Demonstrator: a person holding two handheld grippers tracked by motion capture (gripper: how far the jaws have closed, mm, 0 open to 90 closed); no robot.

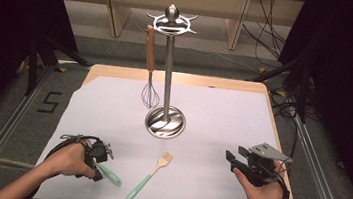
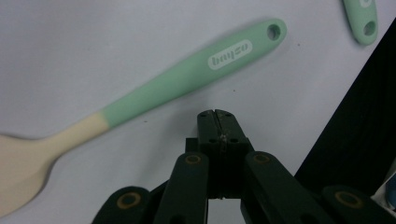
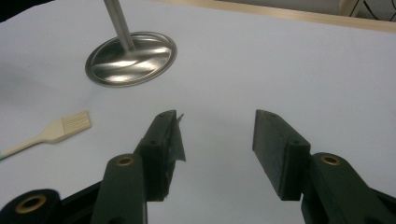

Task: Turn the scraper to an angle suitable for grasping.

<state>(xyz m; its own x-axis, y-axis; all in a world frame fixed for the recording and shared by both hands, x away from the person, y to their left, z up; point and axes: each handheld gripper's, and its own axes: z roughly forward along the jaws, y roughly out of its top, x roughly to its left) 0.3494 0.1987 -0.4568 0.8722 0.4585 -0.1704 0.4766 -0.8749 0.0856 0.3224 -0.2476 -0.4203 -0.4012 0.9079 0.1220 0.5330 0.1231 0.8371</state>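
My left gripper [image 1: 98, 171] is low over the white sheet at the front left, with its jaws shut on nothing [image 2: 218, 114]. Just beyond its tips lies a spatula [image 2: 187, 77] with a mint-green handle and a cream head; the handle's end [image 1: 111, 175] pokes out to the right of the gripper. A pastry brush [image 1: 148, 177] with a green handle lies at the front centre, and its handle end [image 2: 362, 18] is close to the spatula's. At the front right my right gripper [image 1: 231, 159] stands open and empty [image 3: 217, 121], pointing toward the brush head [image 3: 70, 125].
A steel utensil stand [image 1: 168, 68] rises from a round base [image 3: 130, 58] at the table's middle. A whisk [image 1: 149, 92] with a wooden handle hangs from its top hooks. White paper [image 1: 223, 115] covers the table, and dark curtains flank both sides.
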